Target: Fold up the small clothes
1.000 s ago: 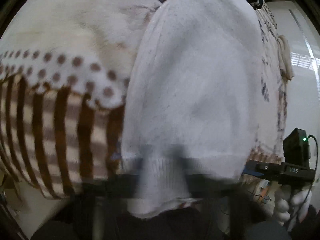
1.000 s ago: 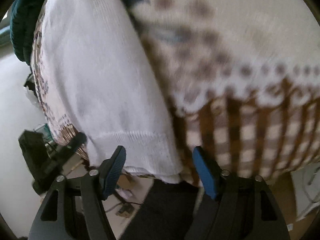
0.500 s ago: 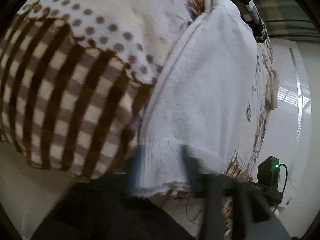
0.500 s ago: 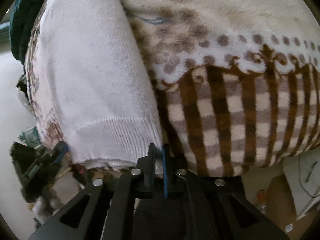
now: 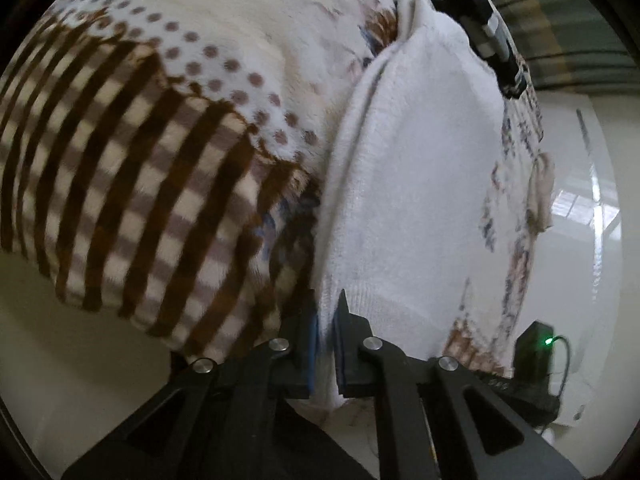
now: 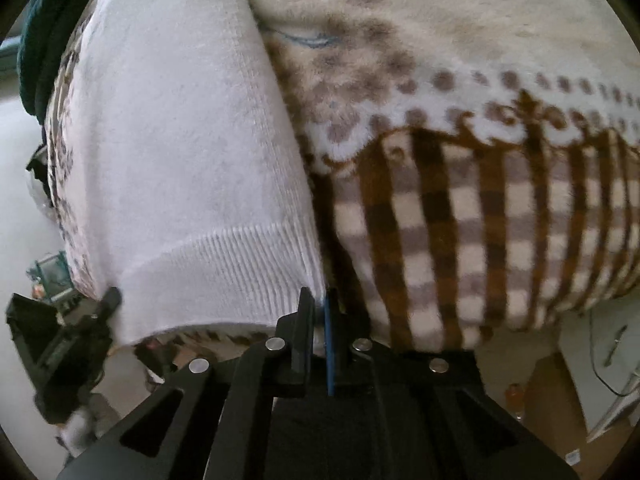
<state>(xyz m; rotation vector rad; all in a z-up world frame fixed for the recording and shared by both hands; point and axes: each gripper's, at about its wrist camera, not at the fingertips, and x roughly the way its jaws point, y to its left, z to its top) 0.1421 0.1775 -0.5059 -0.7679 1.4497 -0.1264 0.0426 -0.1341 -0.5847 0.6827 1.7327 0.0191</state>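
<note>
1. Your left gripper (image 5: 327, 336) pinches the left corner of the white sweater's (image 5: 416, 184) ribbed hem, just ahead of its tips.
2. Your right gripper (image 6: 319, 330) pinches the right corner. I think you hold both corners so you can lift and fold it evenly.
3. The sweater lies on a fluffy brown-checked blanket (image 6: 460, 208), above a pale floor (image 5: 576, 152).
</note>
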